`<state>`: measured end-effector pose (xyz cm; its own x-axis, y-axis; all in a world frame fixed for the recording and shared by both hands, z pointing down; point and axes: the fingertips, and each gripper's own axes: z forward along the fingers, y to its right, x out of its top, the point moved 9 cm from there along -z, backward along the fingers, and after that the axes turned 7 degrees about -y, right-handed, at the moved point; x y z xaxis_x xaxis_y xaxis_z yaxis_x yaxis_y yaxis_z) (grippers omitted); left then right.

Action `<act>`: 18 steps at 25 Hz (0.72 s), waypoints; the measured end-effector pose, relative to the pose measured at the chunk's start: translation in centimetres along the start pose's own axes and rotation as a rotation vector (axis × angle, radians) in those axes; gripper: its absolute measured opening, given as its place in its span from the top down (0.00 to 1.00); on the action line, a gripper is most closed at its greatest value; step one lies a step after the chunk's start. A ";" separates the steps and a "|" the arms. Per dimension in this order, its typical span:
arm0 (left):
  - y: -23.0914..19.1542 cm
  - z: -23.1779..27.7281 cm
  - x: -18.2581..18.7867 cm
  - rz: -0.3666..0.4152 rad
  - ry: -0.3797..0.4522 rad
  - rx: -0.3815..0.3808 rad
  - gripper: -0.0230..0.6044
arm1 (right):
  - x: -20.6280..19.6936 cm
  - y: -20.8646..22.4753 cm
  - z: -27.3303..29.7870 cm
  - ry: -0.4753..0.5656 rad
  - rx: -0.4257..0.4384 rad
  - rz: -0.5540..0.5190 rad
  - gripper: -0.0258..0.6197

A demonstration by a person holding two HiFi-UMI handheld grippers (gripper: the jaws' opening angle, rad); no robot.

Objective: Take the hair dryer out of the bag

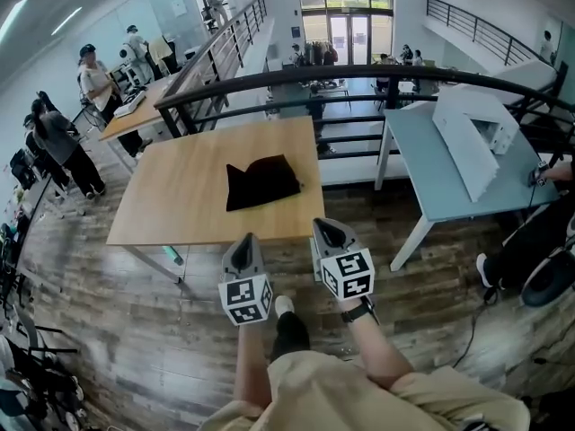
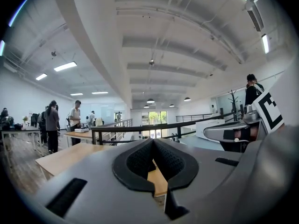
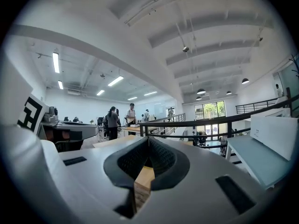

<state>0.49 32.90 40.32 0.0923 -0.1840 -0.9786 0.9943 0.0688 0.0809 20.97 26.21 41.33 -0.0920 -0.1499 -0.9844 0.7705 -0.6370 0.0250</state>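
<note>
**A:** Beginning nearest: gripping anything?

**B:** Gripping nothing. Holding the left gripper (image 1: 243, 241) and the right gripper (image 1: 324, 229) side by side, both clenched tight and empty. Hovering just short of the desk's (image 1: 171, 209) near edge, pointing level across it.

**A:** And looking where for the dryer?

**B:** Looking farther in, at the black bag (image 1: 262, 182) lying slumped about midway between the desk's near and far edges, a little nearer the right edge than the left. Not seeing the hair dryer itself, so judging it to be hidden inside the cloth.

**A:** Approaching how, then?

**B:** Probably spreading both sets of jaws before arriving. Pinning one edge of the bag with one gripper and feeling for the mouth with the other, not making out the mouth's side from here. Pinching cloth alone first, then reaching in for the handle rather than dragging the whole bag toward the near edge.

**A:** Worrying about anything?

**B:** Expecting soft fabric to be bunching and sliding on the smooth wood. Keeping the pull low and slow.
</note>
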 end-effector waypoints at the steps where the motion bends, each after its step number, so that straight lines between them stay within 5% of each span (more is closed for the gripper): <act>1: -0.2 0.8 -0.2 -0.001 0.000 -0.003 0.95 | -0.2 0.3 0.7 -0.001 0.000 0.000 0.94; 18: -15.2 25.5 5.3 -0.001 0.034 -0.106 0.95 | 6.4 4.5 27.7 -0.028 -0.032 -0.029 0.94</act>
<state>-12.76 5.89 38.78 0.0882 -0.1510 -0.9846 0.9830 0.1728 0.0615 6.37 1.47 39.92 -0.1314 -0.1531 -0.9794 0.7873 -0.6165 -0.0092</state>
